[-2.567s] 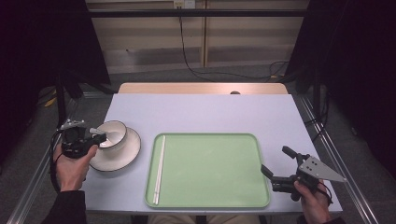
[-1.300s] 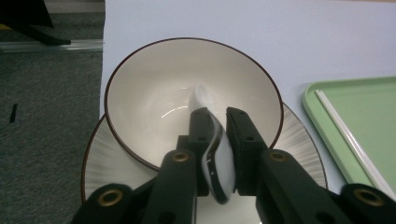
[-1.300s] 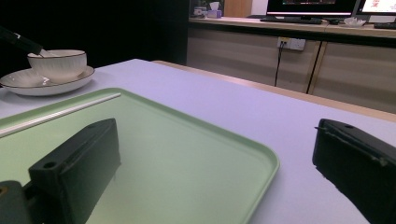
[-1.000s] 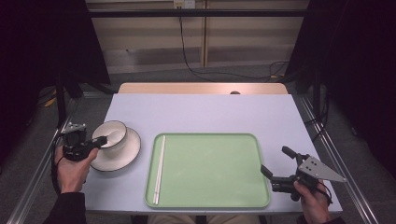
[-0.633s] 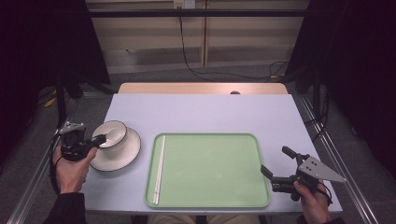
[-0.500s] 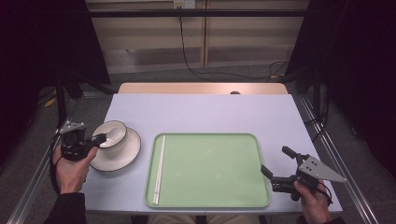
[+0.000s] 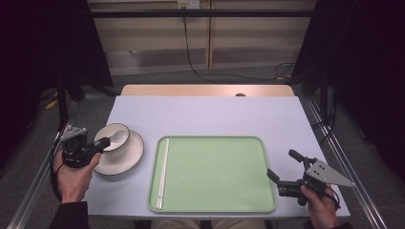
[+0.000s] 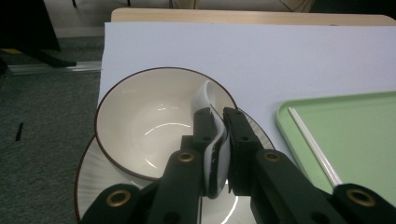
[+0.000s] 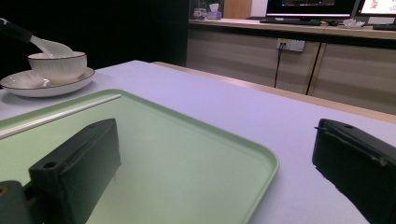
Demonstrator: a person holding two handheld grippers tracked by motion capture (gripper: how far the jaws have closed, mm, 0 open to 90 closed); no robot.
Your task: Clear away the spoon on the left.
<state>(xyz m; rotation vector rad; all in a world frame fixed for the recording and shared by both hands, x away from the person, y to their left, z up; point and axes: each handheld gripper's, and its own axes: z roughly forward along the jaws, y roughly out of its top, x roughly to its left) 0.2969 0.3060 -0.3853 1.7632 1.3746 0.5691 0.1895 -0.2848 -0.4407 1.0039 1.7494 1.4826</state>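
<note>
A white bowl (image 7: 114, 136) with a dark rim stands on a white plate (image 7: 125, 161) at the table's left. My left gripper (image 7: 102, 143) is shut on the handle of a white spoon (image 8: 213, 136), whose scoop end reaches over the bowl (image 8: 149, 126). The right gripper view has that spoon (image 9: 46, 45) tilted above the bowl (image 9: 58, 65). A pair of white chopsticks (image 7: 163, 172) lies along the left side of the green tray (image 7: 215, 171). By the tray's right edge, my right gripper (image 7: 281, 163) is open and holds nothing.
The tray (image 9: 187, 163) takes up the middle of the pale table, and bare tabletop (image 7: 205, 114) stretches behind it. Metal frame rails (image 7: 38, 181) run along both sides. Dark curtains and a cable (image 7: 191, 52) lie beyond the far edge.
My left gripper has shifted slightly and lifted a little with the spoon still in it. The right gripper has stayed in place.
</note>
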